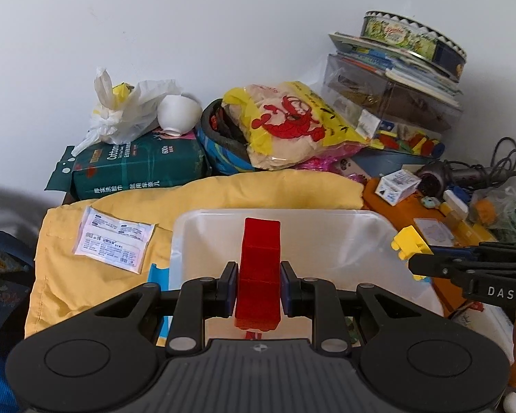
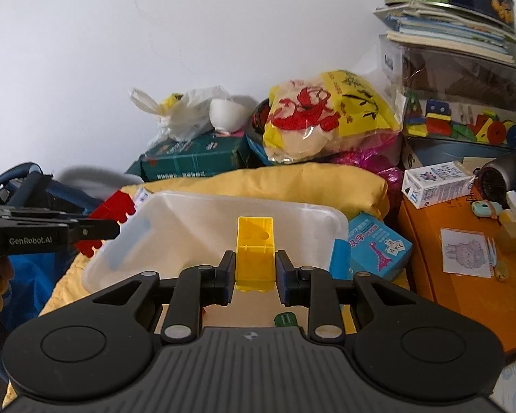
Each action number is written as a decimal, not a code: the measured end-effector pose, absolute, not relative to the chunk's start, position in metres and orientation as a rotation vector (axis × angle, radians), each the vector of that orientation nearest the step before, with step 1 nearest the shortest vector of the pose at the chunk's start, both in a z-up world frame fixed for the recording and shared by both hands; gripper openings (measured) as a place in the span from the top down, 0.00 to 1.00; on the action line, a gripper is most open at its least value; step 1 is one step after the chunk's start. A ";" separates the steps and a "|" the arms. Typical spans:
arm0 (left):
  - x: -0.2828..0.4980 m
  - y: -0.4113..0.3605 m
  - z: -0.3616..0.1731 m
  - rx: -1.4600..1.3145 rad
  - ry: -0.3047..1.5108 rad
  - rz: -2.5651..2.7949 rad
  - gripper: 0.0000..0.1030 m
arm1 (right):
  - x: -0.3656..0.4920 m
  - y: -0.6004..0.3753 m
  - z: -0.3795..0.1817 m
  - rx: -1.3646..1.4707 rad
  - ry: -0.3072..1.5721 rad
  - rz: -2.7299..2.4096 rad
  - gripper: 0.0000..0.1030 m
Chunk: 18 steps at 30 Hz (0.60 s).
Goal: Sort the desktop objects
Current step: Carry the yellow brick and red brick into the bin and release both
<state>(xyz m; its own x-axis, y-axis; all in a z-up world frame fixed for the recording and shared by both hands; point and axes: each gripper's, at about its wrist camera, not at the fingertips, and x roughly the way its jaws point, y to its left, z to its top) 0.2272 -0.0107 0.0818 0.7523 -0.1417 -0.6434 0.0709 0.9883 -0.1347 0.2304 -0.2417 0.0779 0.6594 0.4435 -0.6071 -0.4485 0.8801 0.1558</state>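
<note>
You have a tall red plastic building block (image 1: 259, 272) pinched in your left gripper (image 1: 259, 284). The jaws are nearly closed, and both pads press on the block's sides. Its long side points away from you, toward the wall, and its bumpy end faces back at you. It hangs over the near edge of the clear plastic bin (image 1: 371, 220).

Your right gripper (image 2: 254, 275) is nearly closed too, and squeezes a small yellow plastic building block (image 2: 254, 258). That block's open, hollow end points away from you, and its bumps face you. It also hangs just over the bin's near edge.

It looks like you are at the carrying step, bringing both blocks to the bin. Next, I think you should move each block farther over the bin, then open the jaws to drop them.

The bin lies on a soft yellow cushion (image 1: 96, 275). Left of the bin lies a flat white packet (image 1: 115, 242). Right of the bin is an orange box (image 2: 440, 275).
</note>
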 end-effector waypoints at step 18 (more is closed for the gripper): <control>0.103 -0.002 0.024 -0.034 0.749 -0.173 0.59 | 0.159 -0.242 0.053 -0.009 0.677 0.549 0.47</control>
<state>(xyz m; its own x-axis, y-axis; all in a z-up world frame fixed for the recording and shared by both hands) 0.1032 -0.0022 0.0236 0.7191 -0.1683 -0.6743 0.1442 0.9852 -0.0922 0.1595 -0.2417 0.0530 0.6438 0.4795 -0.5963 -0.4850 0.8585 0.1667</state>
